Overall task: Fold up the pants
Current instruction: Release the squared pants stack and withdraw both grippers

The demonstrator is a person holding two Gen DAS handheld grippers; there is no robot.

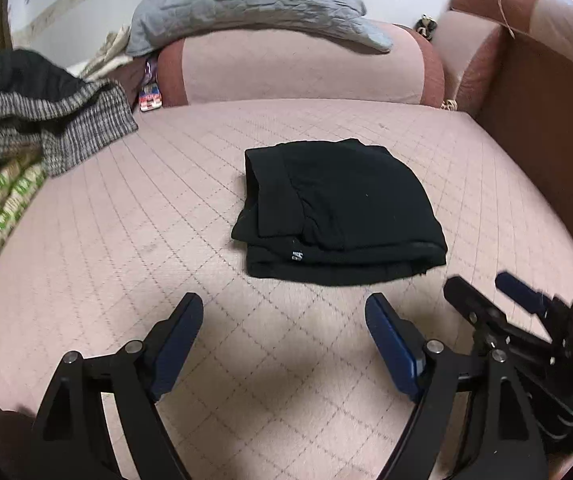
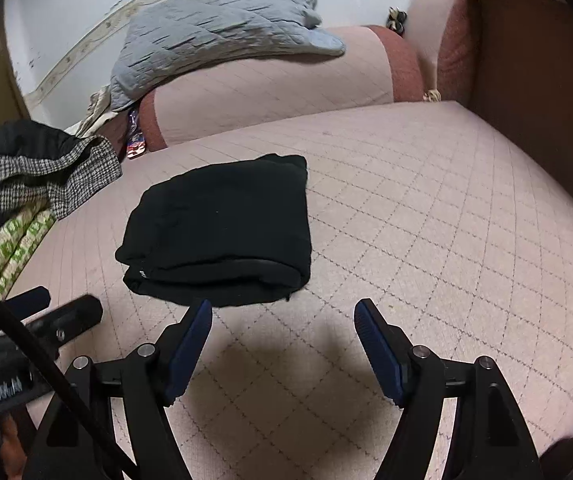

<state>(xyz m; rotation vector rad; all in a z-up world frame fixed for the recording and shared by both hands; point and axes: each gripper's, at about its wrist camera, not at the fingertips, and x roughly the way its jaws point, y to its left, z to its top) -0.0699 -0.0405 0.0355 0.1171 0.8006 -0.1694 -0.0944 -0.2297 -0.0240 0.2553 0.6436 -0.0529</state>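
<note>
Pants [image 1: 338, 208], black and soft, lie folded into a thick rectangular bundle on the pink quilted, diamond-stitched sofa seat [image 1: 466, 184]. Left hand-held gripper [image 1: 284, 312] and right hand-held gripper [image 2: 282, 316] hang released, both empty, just before it.

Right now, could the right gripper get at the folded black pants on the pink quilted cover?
Probably yes: the right gripper is open, and nothing lies between it and the folded black pants just ahead.
</note>
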